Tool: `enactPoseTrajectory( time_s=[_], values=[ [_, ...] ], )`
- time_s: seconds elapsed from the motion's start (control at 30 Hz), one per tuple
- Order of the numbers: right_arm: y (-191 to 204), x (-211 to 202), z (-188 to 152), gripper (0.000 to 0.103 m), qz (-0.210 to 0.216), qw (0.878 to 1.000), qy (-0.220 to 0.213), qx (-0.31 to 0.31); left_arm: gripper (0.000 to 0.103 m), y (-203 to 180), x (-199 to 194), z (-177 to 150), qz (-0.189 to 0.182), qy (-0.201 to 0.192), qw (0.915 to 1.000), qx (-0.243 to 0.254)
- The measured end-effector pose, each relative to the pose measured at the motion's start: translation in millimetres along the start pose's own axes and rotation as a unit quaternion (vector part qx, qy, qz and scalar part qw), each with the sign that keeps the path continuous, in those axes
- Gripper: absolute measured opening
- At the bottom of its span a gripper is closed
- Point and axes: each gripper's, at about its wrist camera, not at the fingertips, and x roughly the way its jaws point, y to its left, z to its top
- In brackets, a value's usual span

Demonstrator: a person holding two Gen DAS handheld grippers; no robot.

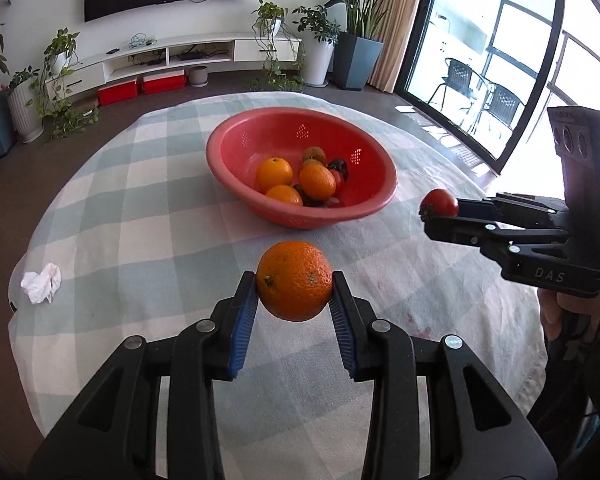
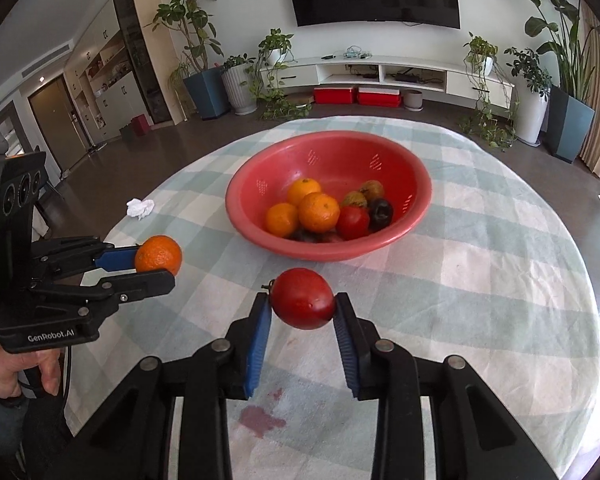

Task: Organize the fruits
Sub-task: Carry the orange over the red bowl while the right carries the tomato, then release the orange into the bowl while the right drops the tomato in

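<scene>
**Both grippers carrying fruit toward the red colander.**

Left wrist view: the left gripper (image 1: 294, 282) clamps an orange (image 1: 294, 280) between its blue pads, held above the checked tablecloth (image 1: 140, 208), short of the red colander (image 1: 236, 176); the right gripper (image 1: 440, 210) pinches a tomato (image 1: 441, 201) beside the rim. Right wrist view: the tomato (image 2: 302, 298) sits gripped in front of the colander (image 2: 252, 224), which already holds oranges, a tomato and dark fruit. Judged step: transport; next, advance over the bowl, lower, then release.

Checked tablecloth (image 2: 480, 248) bears red colander (image 2: 416, 184), crumpled tissue (image 2: 140, 207)
</scene>
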Motion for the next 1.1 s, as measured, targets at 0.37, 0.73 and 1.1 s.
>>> enactPoseTrajectory(
  time_s=[0.37, 0.73, 1.1],
  values=[
    [-33, 6, 73, 0.035, -0.028, 0.999, -0.022, -0.005, 0.034, 5, 30, 99, 0.01, -0.007, 0.9994, 0.031],
    [-21, 86, 90, 0.035, -0.031, 0.998, 0.035, -0.033, 0.034, 8, 97, 124, 0.044, 0.01, 0.9987, 0.022],
    [-20, 114, 84, 0.035, -0.044, 0.997, 0.057, -0.037, 0.035, 18, 125, 114, 0.067, 0.018, 0.9976, 0.003]
  ],
)
